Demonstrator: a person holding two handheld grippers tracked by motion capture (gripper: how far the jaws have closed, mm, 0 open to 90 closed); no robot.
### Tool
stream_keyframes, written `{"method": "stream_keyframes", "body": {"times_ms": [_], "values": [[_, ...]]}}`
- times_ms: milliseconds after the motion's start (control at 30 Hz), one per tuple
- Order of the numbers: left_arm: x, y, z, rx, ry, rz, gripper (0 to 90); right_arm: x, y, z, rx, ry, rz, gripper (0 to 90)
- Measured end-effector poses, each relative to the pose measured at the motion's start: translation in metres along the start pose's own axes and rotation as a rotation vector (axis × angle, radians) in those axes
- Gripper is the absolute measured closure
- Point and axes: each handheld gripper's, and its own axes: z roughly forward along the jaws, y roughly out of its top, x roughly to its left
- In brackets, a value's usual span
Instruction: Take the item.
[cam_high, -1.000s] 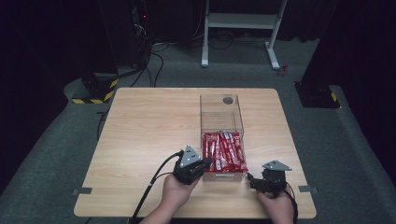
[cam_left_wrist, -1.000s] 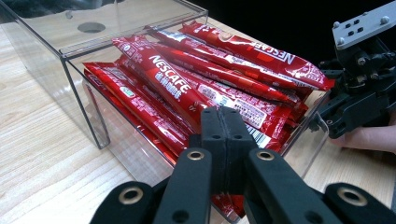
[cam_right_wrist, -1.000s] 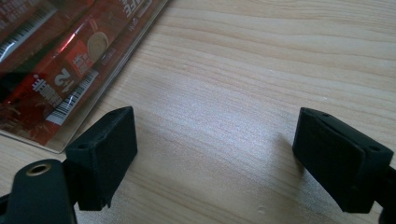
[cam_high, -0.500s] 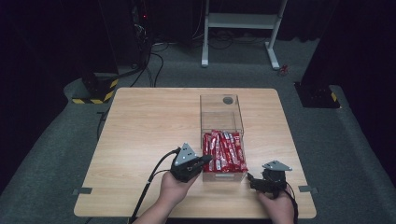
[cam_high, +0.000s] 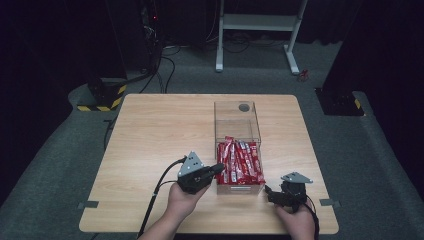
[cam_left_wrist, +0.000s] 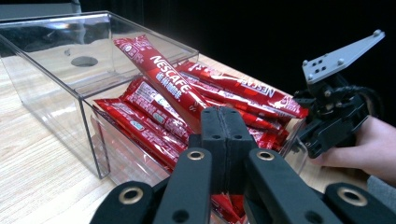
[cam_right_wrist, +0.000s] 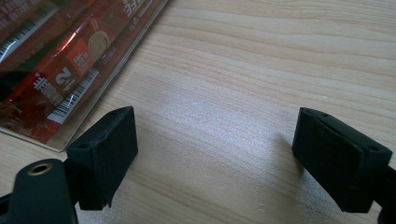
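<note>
A clear plastic box (cam_high: 236, 111) stands on the wooden table, and its near half is packed with red Nescafe stick sachets (cam_high: 241, 161). My left gripper (cam_high: 218, 168) is shut, its tips at the box's near left wall. In the left gripper view the two jaws are pressed together in front of the sachets (cam_left_wrist: 163, 74). One stick slants up over the pile, its near end hidden behind the jaw tips. My right gripper (cam_high: 270, 192) rests by the box's near right corner. It is open (cam_right_wrist: 212, 154) with bare wood between its pads (cam_right_wrist: 109, 149).
The box's far half (cam_left_wrist: 84, 60) is empty, with a round hole in its bottom. The table (cam_high: 160, 130) is bare wood left of the box. Its near edge runs just below both hands. A white frame (cam_high: 260, 30) stands on the floor beyond.
The left gripper has edged slightly up and toward the box's left wall. The right gripper has stayed still.
</note>
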Motion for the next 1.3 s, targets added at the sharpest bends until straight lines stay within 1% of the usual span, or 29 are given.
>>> {"method": "stream_keyframes", "body": {"times_ms": [200,333,467,700,867,900,1100,1300], "values": [[0.003,0.002,-0.009,-0.014,-0.001,0.001,89.6,0.000,0.000,0.000,0.001,-0.001,0.002,14.1],[0.007,0.002,-0.014,-0.014,-0.002,-0.008,89.6,0.000,0.000,0.000,0.001,-0.001,0.002,14.1],[0.010,0.002,-0.019,-0.008,0.002,-0.003,89.6,0.000,0.000,0.000,0.001,-0.001,0.002,14.1],[0.019,-0.002,-0.031,-0.002,0.046,0.005,89.4,0.000,0.000,0.000,0.001,-0.001,0.002,14.2],[0.027,-0.006,-0.039,0.005,0.076,-0.003,89.4,0.000,0.000,0.000,0.001,-0.001,0.002,14.2],[0.028,-0.007,-0.041,0.007,0.077,-0.002,89.4,0.000,0.000,0.000,0.001,-0.001,0.002,14.2],[0.038,-0.007,-0.048,0.004,0.118,-0.004,89.4,0.000,0.000,0.000,0.001,-0.001,0.002,14.2],[0.048,-0.009,-0.053,-0.002,0.144,-0.021,89.4,0.000,0.000,0.000,0.000,0.000,0.001,14.3]]}}
